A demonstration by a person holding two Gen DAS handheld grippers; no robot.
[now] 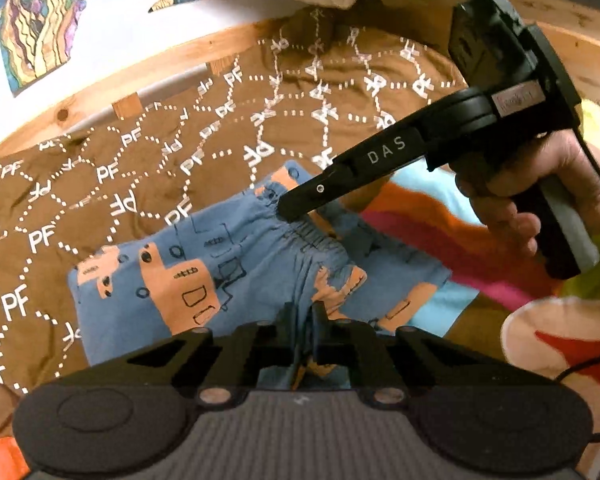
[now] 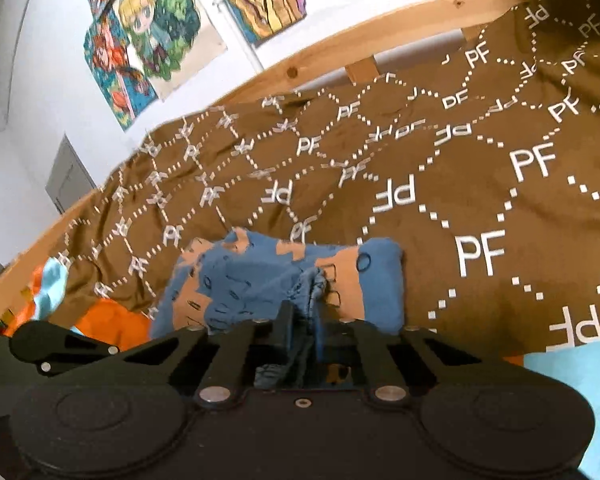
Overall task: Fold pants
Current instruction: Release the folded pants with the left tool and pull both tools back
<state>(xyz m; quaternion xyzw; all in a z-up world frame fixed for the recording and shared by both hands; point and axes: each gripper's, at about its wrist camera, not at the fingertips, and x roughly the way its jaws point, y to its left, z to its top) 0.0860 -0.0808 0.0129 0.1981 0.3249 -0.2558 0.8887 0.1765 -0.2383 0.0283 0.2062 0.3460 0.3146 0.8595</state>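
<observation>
1. While the pants [image 1: 204, 280] lie spread on the brown bedspread [image 1: 100, 168], we see them as blue fabric printed with orange blocks and black outlined shapes, their gathered waistband bunched near the middle of the left wrist view.
2. We hold the left gripper [image 1: 302, 320] low over the near edge of the pants, its two fingers drawn close together with a fold of the blue fabric pinched between them.
3. We hold the right gripper [image 1: 288, 210] from the right side, and its black tip presses on the gathered waistband; in its own view [image 2: 304, 320] the fingers stand close together with bunched blue cloth clamped between them.
4. Our right hand [image 1: 516, 200] wraps the handle of that gripper.
5. Just beside the pants, on the right of the left wrist view, we see a multicoloured cloth [image 1: 440, 240] with orange, pink and light blue bands lying on the bedspread.
6. Beyond the bedspread runs a wooden bed rail [image 2: 380, 28], and behind it a white wall carries colourful posters [image 2: 148, 40].
</observation>
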